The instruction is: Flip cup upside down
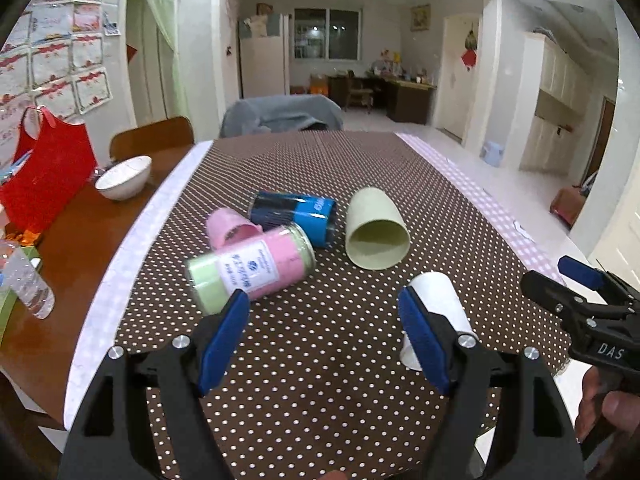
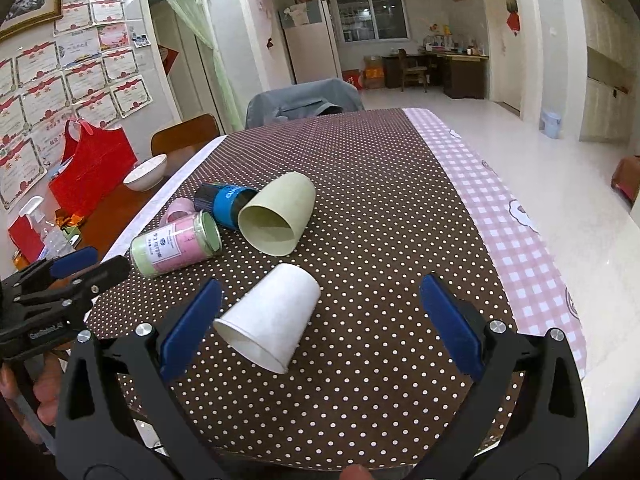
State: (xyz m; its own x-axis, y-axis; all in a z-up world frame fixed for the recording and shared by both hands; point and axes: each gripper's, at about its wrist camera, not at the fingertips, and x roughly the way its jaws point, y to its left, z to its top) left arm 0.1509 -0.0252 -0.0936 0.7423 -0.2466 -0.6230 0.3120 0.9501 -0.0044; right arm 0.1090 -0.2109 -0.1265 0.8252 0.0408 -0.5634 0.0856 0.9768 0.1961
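Observation:
A white paper cup (image 2: pixel 272 316) lies on its side on the dotted brown cloth, mouth toward me; in the left wrist view (image 1: pixel 440 304) it is partly behind my left gripper's right finger. A pale green cup (image 1: pixel 374 232) (image 2: pixel 280 216) lies on its side farther off. My left gripper (image 1: pixel 324 336) is open and empty, above the cloth left of the white cup. My right gripper (image 2: pixel 320 320) is open and empty, its fingers on either side of the white cup, not touching it. The right gripper also shows in the left wrist view (image 1: pixel 576 292).
A pink-and-green jar (image 1: pixel 252 272), a blue-and-black can (image 1: pixel 296 216) and a pink cup (image 1: pixel 228 228) lie on the cloth behind. A white bowl (image 1: pixel 124 176), red bag (image 1: pixel 48 168) and plastic bottle (image 1: pixel 24 276) stand at the left. The table edge runs along the right (image 2: pixel 532 264).

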